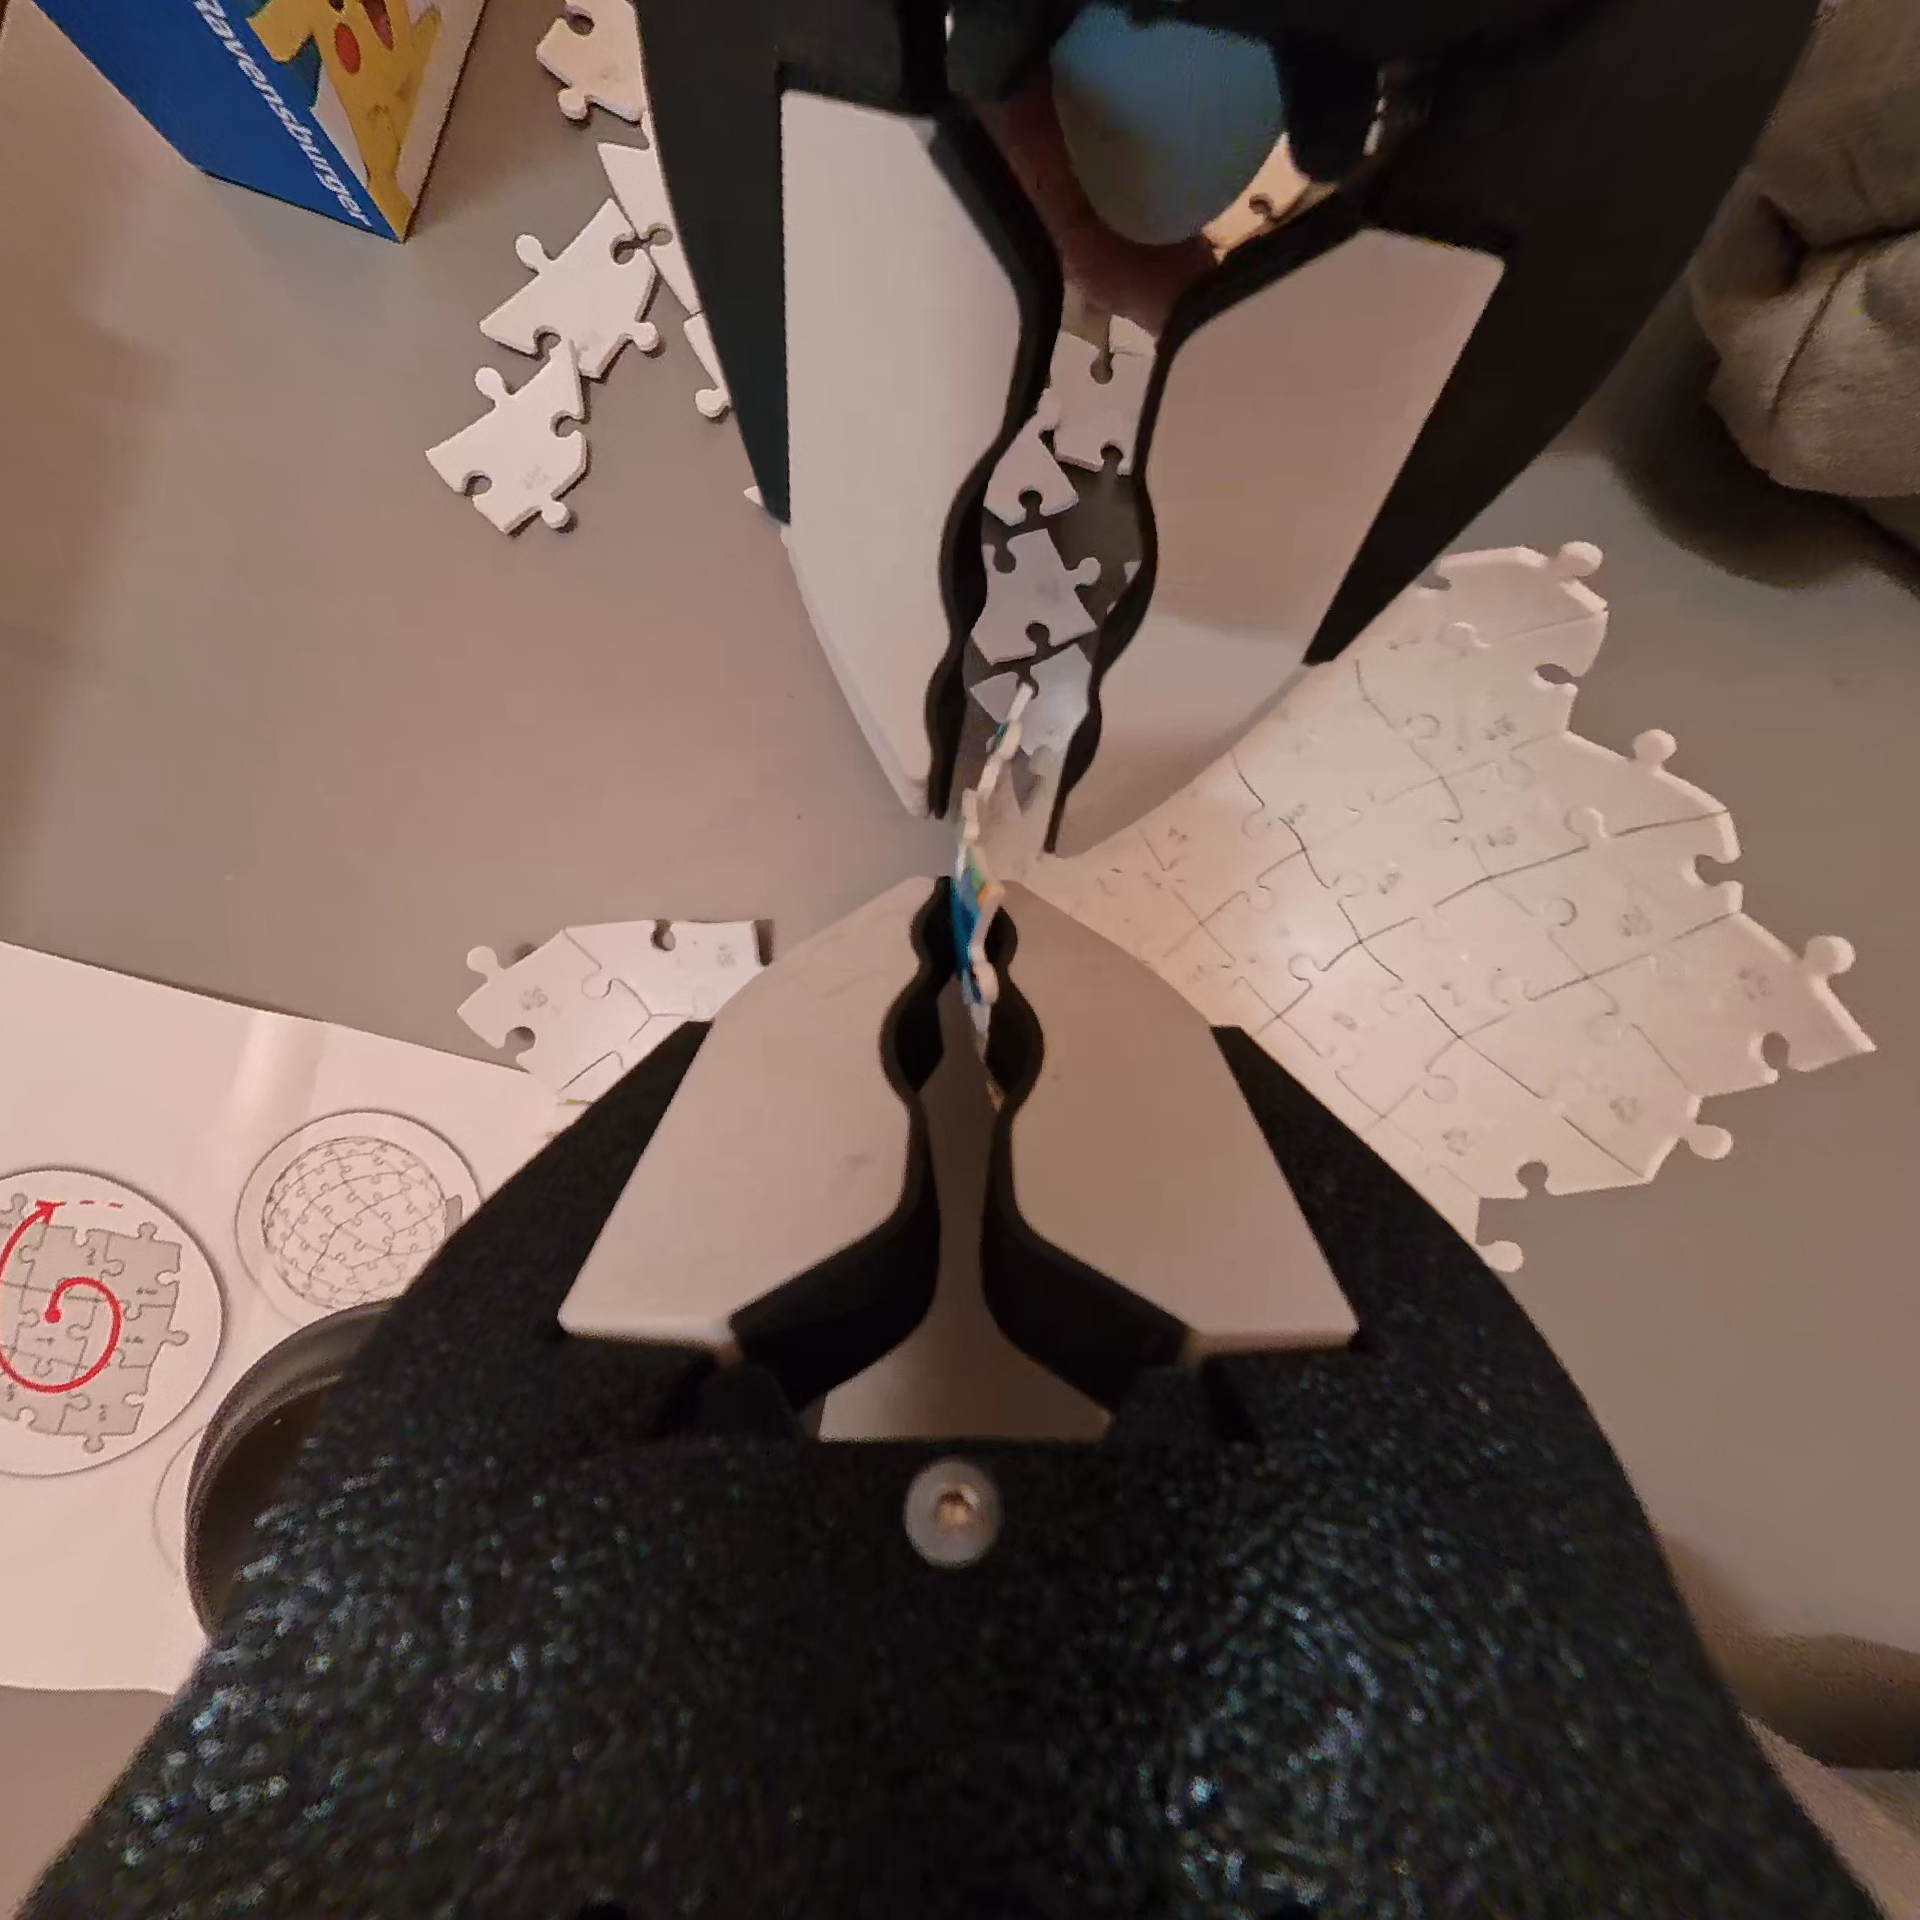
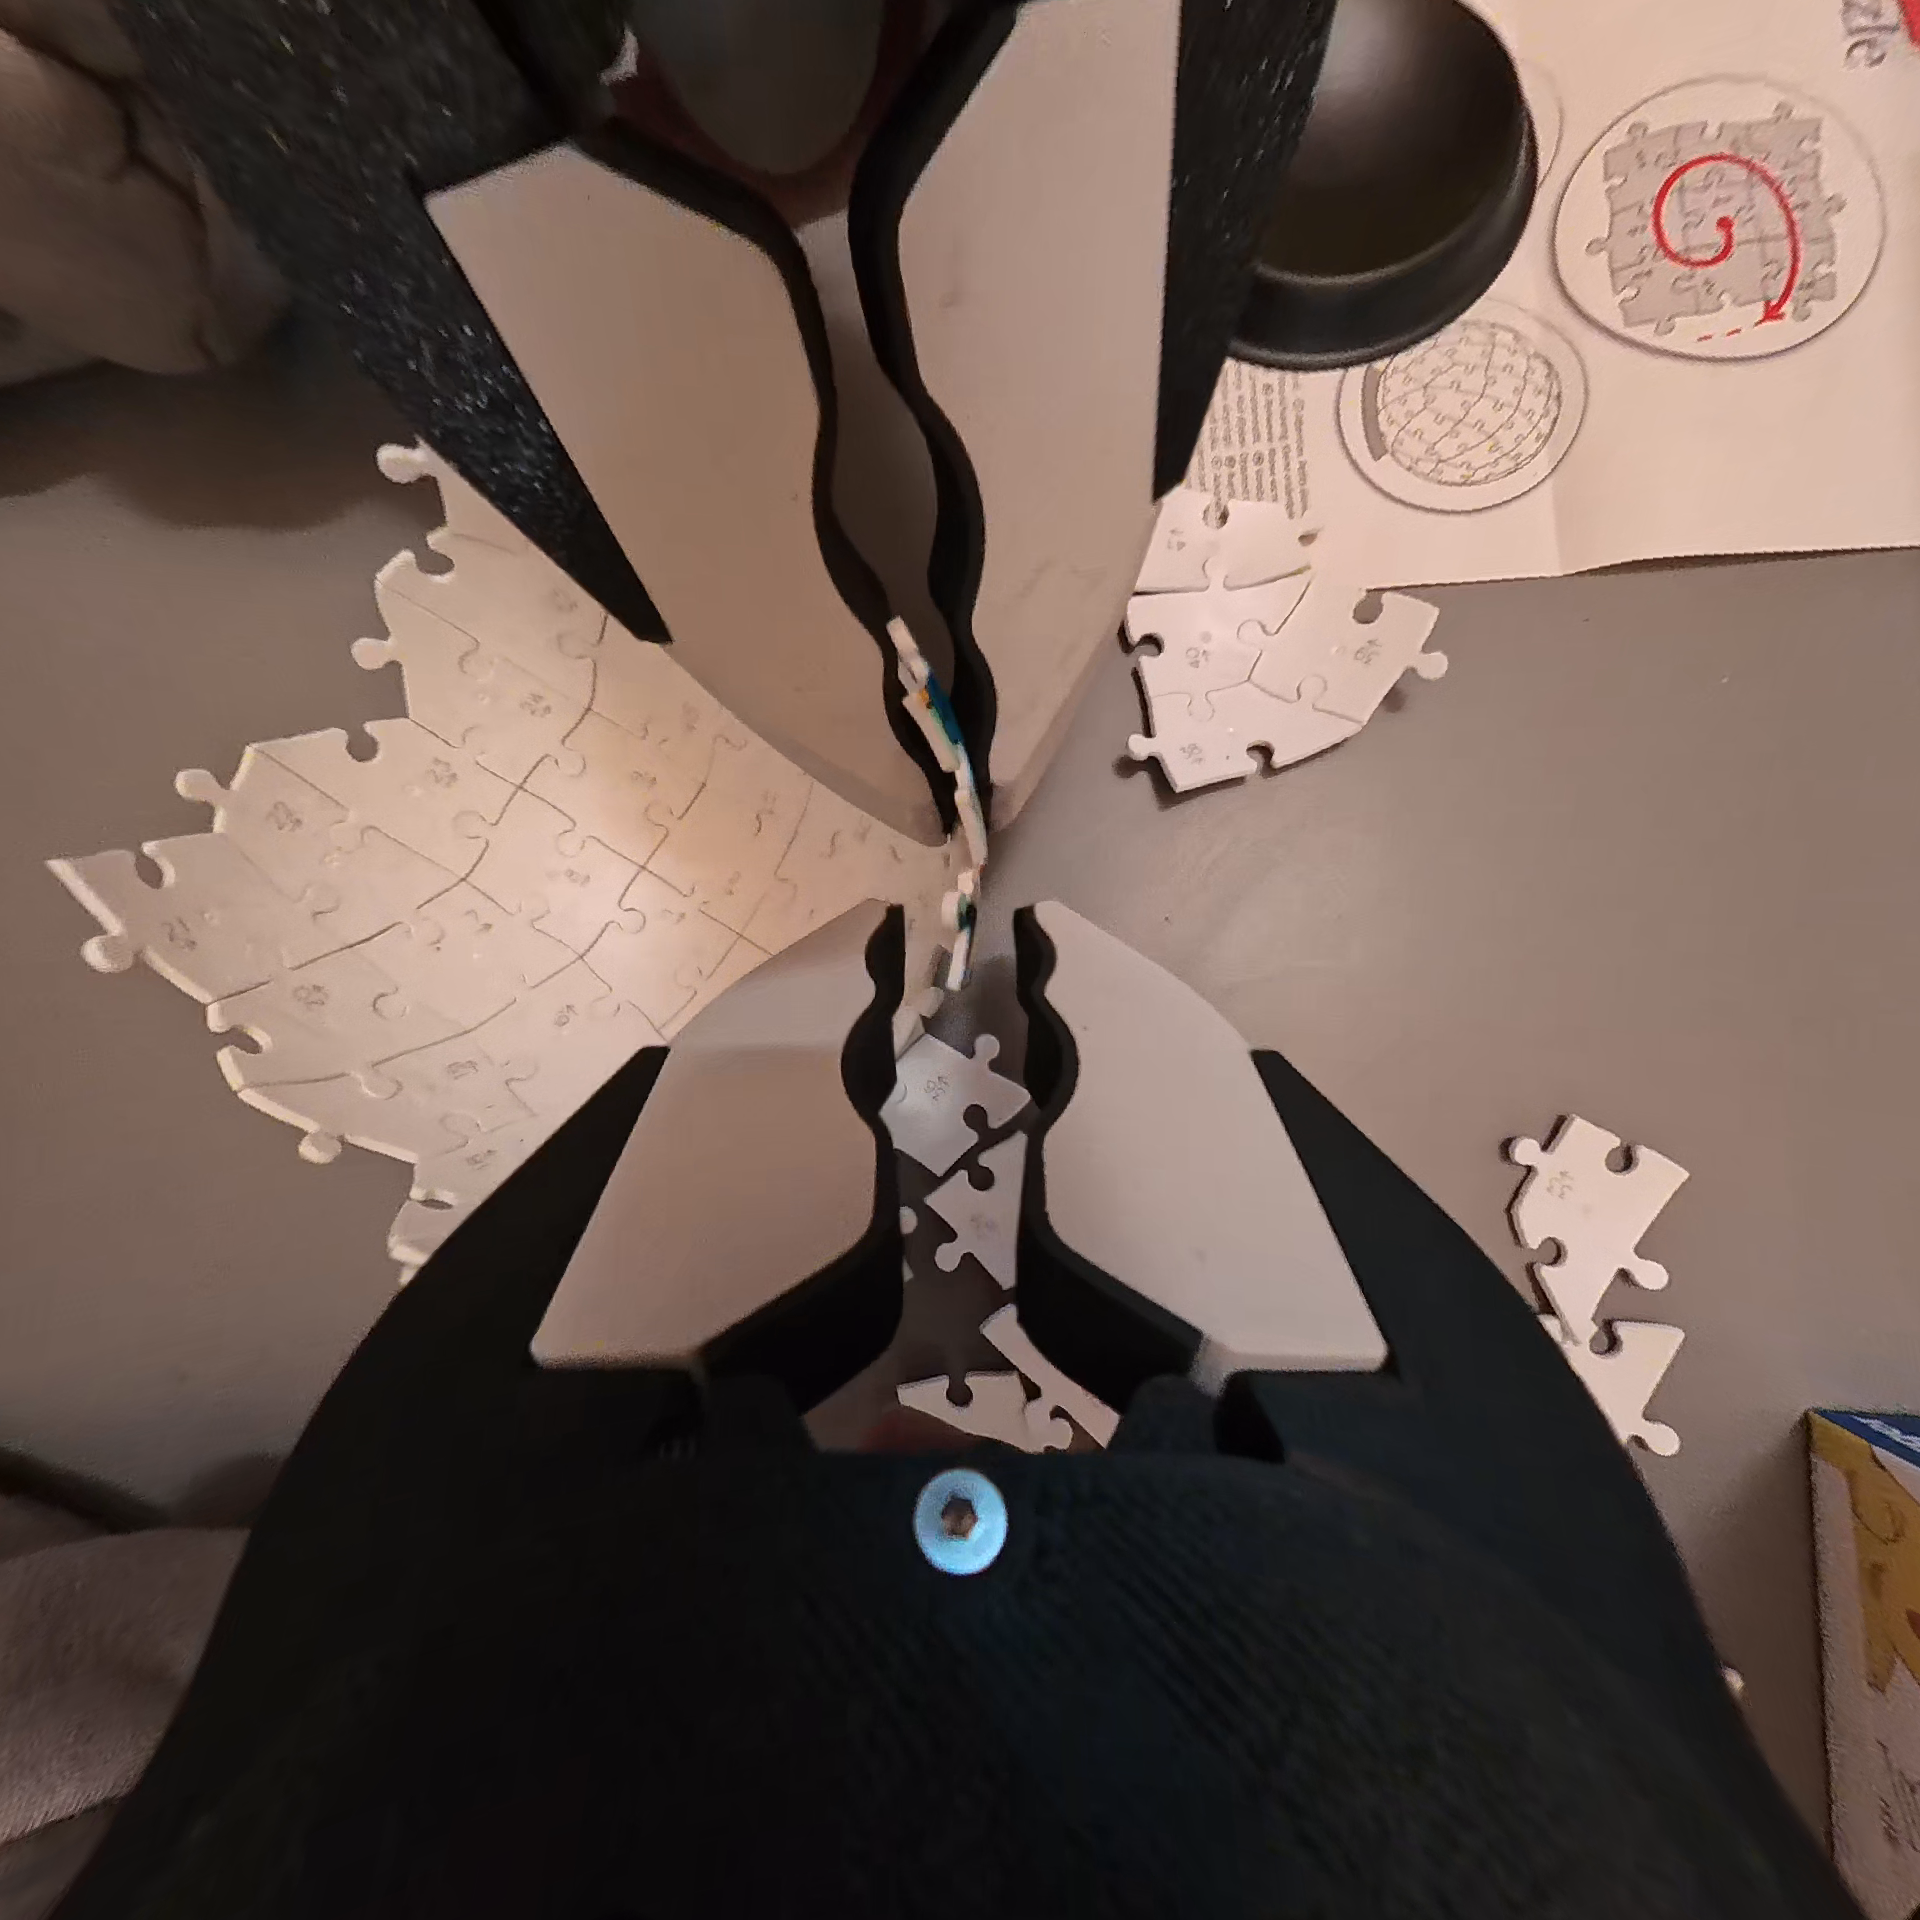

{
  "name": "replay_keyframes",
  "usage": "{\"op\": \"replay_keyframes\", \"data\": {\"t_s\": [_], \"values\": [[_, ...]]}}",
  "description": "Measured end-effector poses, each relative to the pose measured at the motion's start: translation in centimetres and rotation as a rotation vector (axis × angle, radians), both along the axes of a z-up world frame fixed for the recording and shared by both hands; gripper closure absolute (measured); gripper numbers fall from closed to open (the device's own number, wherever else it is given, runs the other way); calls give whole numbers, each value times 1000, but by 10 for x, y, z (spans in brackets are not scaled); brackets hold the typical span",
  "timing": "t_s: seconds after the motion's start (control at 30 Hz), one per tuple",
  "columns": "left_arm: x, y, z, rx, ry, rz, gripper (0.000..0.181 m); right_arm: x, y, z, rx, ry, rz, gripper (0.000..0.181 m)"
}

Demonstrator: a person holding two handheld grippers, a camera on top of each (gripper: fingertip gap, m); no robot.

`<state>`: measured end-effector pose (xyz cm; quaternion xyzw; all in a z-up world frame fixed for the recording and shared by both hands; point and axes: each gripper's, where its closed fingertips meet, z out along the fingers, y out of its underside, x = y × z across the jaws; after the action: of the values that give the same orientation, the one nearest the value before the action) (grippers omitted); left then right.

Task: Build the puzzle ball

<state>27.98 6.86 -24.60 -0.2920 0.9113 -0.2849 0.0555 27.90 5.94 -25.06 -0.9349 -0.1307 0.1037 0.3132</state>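
Left tool (image 1: 961, 940) pinches the assembled puzzle sheet (image 1: 1507, 935) by its edge. Right tool (image 2: 951, 961) spread around the same edge, over the desk (image 1: 260, 675).

The blue box (image 1: 260, 104) on the table (image 1: 260, 675) bears white brand lettering along one side. The sheet (image 1: 343, 1081) carries a red spiral arrow (image 1: 62, 1320), a ball sketch (image 1: 348, 1236) and a block of fine print too small to read. Joined pieces (image 1: 1507, 935) and loose pieces (image 1: 520, 457) bear small, faint printed numbers.
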Motion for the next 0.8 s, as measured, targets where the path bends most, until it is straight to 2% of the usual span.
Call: {"op": "replay_keyframes", "data": {"t_s": [0.47,0.73,0.77,0.8], "values": [[0,1,0,-16,20,26,178,-6,11,-4,21,110,-10,176],[1,1,0,-23,16,25,178,-6,11,-4,32,132,-17,177],[0,0,0,-27,19,22,178,-6,9,-4,37,125,-6,175],[0,1,0,-20,18,22,178,-5,7,-4,42,114,-1,166]]}}
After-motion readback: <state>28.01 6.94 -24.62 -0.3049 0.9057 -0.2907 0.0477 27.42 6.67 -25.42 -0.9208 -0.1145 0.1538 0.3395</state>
